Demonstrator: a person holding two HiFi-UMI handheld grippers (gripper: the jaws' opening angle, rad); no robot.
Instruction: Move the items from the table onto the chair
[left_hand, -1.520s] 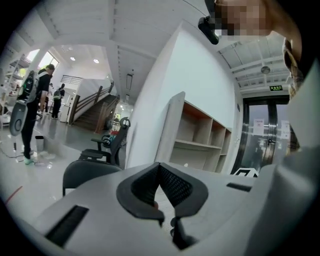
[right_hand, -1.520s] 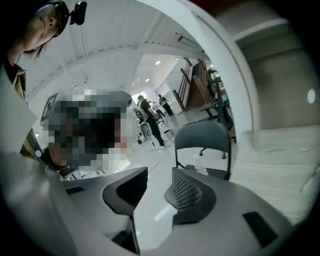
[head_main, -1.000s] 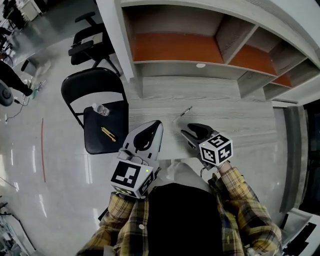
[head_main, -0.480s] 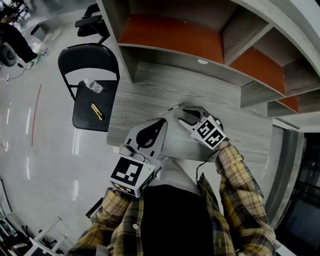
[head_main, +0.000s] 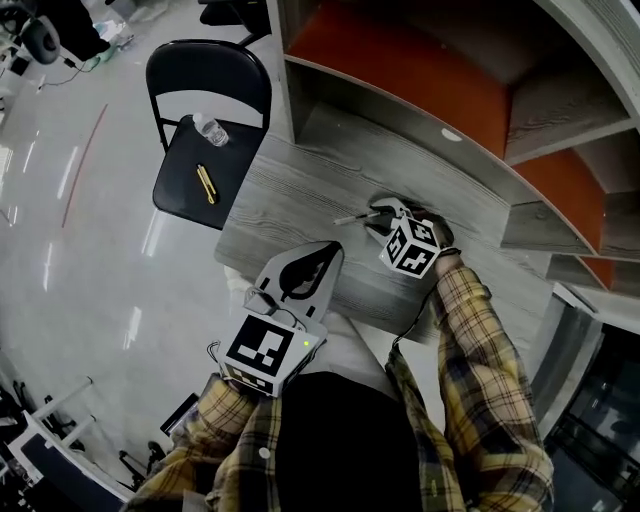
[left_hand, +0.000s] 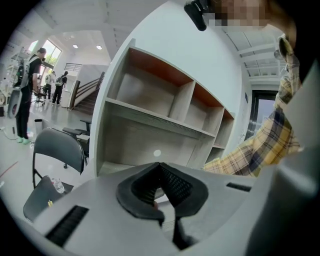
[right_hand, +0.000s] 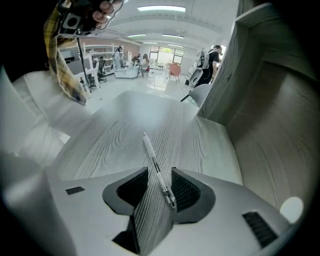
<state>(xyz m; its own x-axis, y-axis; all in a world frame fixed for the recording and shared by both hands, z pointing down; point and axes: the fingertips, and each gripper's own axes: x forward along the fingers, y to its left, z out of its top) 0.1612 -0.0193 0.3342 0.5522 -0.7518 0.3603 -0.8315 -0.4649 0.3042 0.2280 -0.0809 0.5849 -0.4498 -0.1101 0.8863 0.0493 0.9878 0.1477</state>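
A white pen (head_main: 353, 217) lies on the grey wood table (head_main: 290, 195). My right gripper (head_main: 379, 214) points steeply down over it and is open. In the right gripper view the pen (right_hand: 157, 167) lies on the table (right_hand: 110, 145) between the two pads of the right gripper (right_hand: 160, 176), closer to the right pad, and neither pad presses on it. My left gripper (head_main: 331, 250) hovers over the table's near edge, shut, with nothing seen in it (left_hand: 160, 169). On the black folding chair (head_main: 180, 205) lie a water bottle (head_main: 210, 130) and a yellow pen (head_main: 205, 183).
A grey shelf unit with orange back panels (head_main: 420, 80) rises behind the table. The folding chair (left_hand: 57, 150) stands left of the table on a glossy floor. An office chair (head_main: 235, 10) and several people stand far off.
My right gripper has dropped toward the table, rolled over, and now straddles the pen's end. The left gripper has sunk slightly at the table's near edge.
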